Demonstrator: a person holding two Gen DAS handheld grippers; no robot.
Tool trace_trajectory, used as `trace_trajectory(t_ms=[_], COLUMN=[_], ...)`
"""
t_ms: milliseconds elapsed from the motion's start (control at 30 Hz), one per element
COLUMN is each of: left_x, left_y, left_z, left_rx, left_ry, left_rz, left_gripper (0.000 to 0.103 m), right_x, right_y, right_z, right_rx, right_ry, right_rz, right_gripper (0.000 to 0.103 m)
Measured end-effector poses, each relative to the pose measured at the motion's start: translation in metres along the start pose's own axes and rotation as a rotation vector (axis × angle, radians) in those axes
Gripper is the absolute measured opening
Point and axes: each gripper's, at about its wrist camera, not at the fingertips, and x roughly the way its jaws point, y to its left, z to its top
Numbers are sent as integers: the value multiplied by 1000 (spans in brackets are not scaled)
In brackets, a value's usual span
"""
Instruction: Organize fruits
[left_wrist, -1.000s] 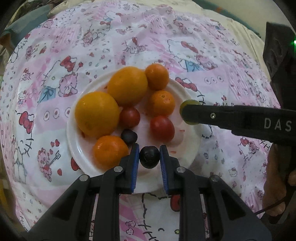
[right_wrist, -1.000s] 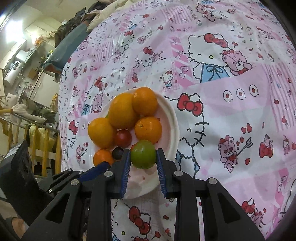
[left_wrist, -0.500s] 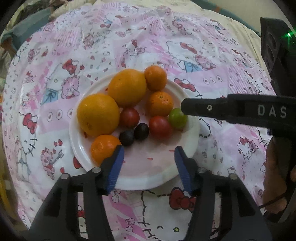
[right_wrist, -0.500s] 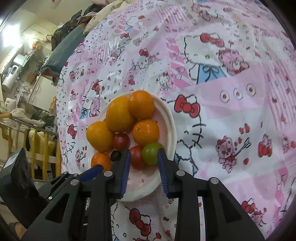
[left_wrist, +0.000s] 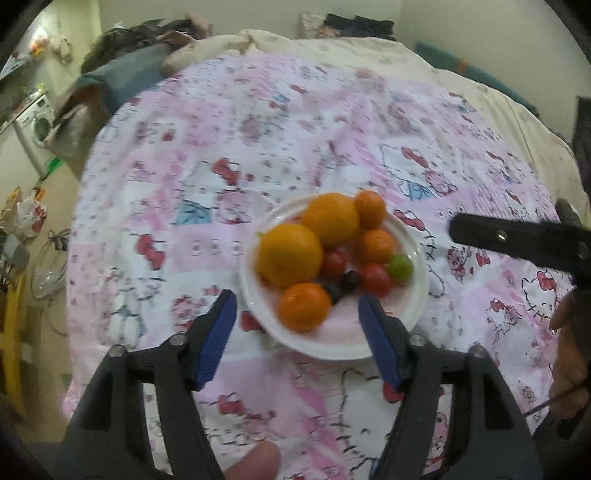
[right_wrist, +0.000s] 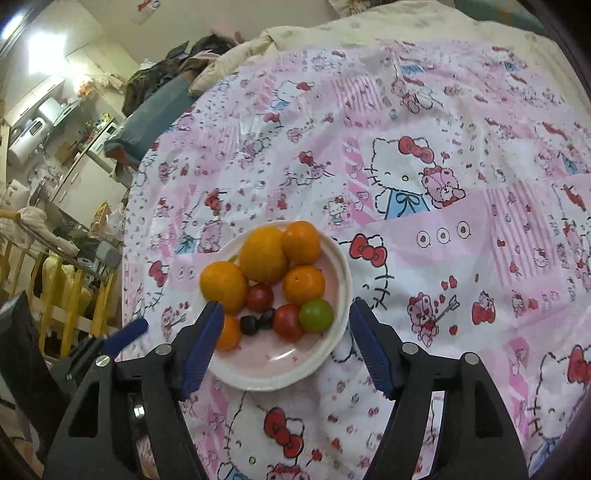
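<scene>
A white plate (left_wrist: 332, 350) (right_wrist: 280, 384) sits on the pink cartoon-cat cloth and holds several oranges, two red tomatoes, a green tomato (left_wrist: 400, 267) (right_wrist: 316, 314) and two dark grapes (left_wrist: 351, 279) (right_wrist: 249, 325). My left gripper (left_wrist: 295, 297) hovers above the plate's near edge, its jaws opening with nothing gripped between them. My right gripper (right_wrist: 285, 305) hangs over the plate's near side, jaws also opening, pads touching no fruit. In the left wrist view one black finger (left_wrist: 517, 240) of the right gripper shows at the right. A blue pad (right_wrist: 125, 336) of the left gripper shows at the left of the right wrist view.
The cloth (right_wrist: 443, 184) covers a round table. Cream bedding (left_wrist: 332, 48) and piled clothes lie behind it. A yellow railing (right_wrist: 55, 295) and kitchen clutter stand off to the left. A person's hand (left_wrist: 569, 350) is at the right edge.
The left gripper let go of a dark grape and the right let go of the green tomato; both fruits now lie on the plate. Both grippers opened wide and rose away.
</scene>
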Motion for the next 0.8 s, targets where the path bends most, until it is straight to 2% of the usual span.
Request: trace_trajectory(t_ms=[300,333,400,433,567,667,767,800], left_x=[-43,-47,-55,-58,-73,-87,-93,-93], left_y=[28,31,39,41,48,52,52,51], left_z=[-14,-16,-21,-23,-32,-40,-43,-44], left_rx=[-8,-16,-51,-62,-84,-105,-101,-94], left_ry=[-71,-74,-72,-76,-111,-160,-188,-207], left_rz=[13,10,-10,-16,-13,-3,-1,21], left_gripper=[71,72,83,83,86,101,102,102], right_x=[-37,-41,-46,-49,-58,-60,-57,-56], right_y=[24,26,31,34,42,47,55,57], right_z=[-40,-45,-55,-61,-80,-92,-97,-98], right_rx=[-40,-46,-59,-63,-57,-51,-87,-102], right_ry=[-80,-89,-98,-106,-157,-198,-236,-248], right_rz=[-52,-64,-85,-98,-148,-179,-213,-225], right_gripper=[79,79,79,80,97,100,103,103])
